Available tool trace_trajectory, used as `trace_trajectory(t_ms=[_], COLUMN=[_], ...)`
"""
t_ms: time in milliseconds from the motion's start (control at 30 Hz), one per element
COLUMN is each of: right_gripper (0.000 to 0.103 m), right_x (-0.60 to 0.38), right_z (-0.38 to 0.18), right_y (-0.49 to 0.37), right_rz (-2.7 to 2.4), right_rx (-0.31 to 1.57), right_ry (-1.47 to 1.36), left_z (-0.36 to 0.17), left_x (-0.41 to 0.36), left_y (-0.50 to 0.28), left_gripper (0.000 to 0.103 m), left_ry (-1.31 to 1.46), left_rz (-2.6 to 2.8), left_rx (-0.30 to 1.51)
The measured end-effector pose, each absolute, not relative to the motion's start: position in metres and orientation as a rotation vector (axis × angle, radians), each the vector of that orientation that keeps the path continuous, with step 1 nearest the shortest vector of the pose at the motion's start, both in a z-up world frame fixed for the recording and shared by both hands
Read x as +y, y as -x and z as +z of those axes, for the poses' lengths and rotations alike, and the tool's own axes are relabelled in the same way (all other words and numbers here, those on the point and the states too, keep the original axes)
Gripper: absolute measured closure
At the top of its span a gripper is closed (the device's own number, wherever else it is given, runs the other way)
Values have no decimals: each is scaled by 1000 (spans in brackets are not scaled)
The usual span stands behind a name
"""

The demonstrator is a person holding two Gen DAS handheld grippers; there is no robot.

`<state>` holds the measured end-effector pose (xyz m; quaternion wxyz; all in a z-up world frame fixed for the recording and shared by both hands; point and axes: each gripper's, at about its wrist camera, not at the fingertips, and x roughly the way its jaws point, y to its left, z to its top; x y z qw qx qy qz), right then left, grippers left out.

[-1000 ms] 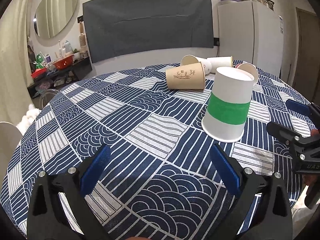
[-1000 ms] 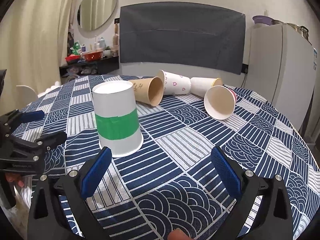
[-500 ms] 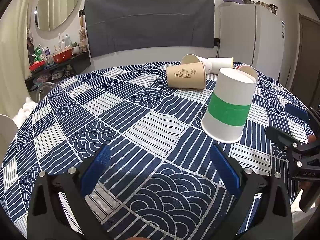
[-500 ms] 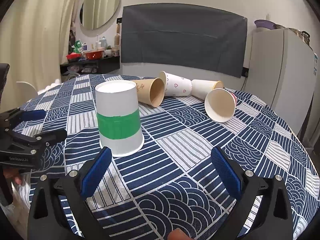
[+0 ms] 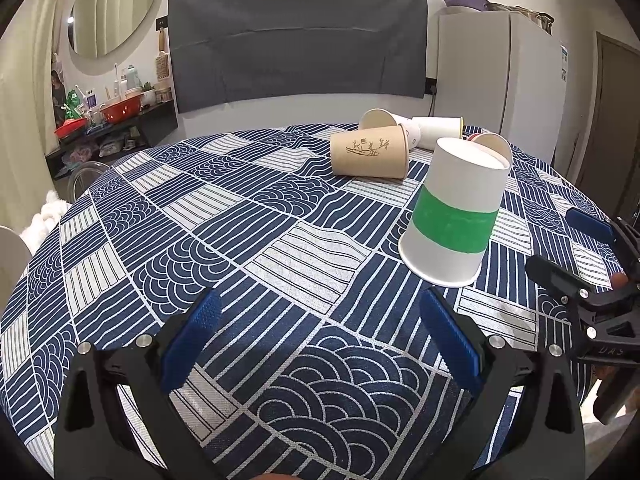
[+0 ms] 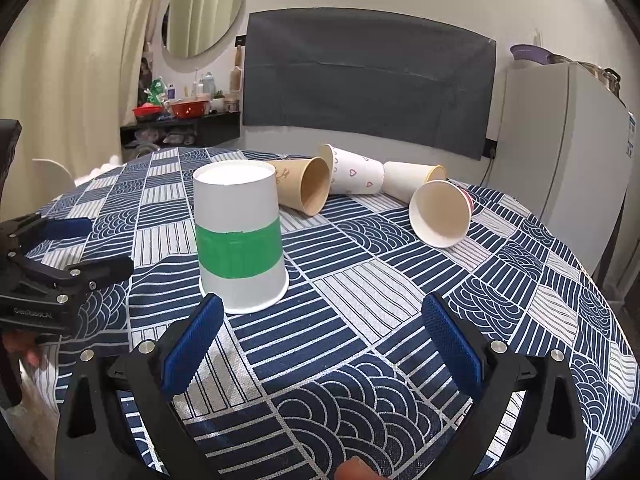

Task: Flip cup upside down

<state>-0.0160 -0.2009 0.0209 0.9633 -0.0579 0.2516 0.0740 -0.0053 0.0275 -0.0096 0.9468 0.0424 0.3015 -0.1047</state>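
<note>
A white paper cup with a green band (image 5: pixel 454 214) stands upside down, rim on the patterned tablecloth; it also shows in the right wrist view (image 6: pixel 239 238). My left gripper (image 5: pixel 324 344) is open and empty, low over the cloth, with the cup ahead to its right. My right gripper (image 6: pixel 324 344) is open and empty, with the cup just beyond its left fingertip (image 6: pixel 192 346). Each gripper shows in the other's view, the right one (image 5: pixel 576 248) to the right of the cup and the left one (image 6: pixel 76 244) to its left.
Several other cups lie on their sides farther back: a brown one (image 5: pixel 370 152), a heart-printed one (image 6: pixel 354 170), a plain white one (image 6: pixel 414 176) and one with its mouth toward me (image 6: pixel 440 214). The round table's edge (image 6: pixel 624 320) curves at right. A fridge (image 5: pixel 500 80) stands behind.
Both grippers have drawn back a little and tilted slightly; the scene sits a bit lower in each view. The cup with the green band has not moved. Both grippers stay open.
</note>
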Motion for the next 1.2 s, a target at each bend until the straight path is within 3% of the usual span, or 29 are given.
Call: trace_trajectory(t_ms=[1200], right_gripper=[8], right_x=[-192], right_z=[20], right_y=[21], right_rz=[133], right_rx=[478], right_ry=[185], left_z=[-8], left_x=[24], left_y=[11], left_gripper=[6], left_ry=[-116], left_rz=[-219], left_rx=[579])
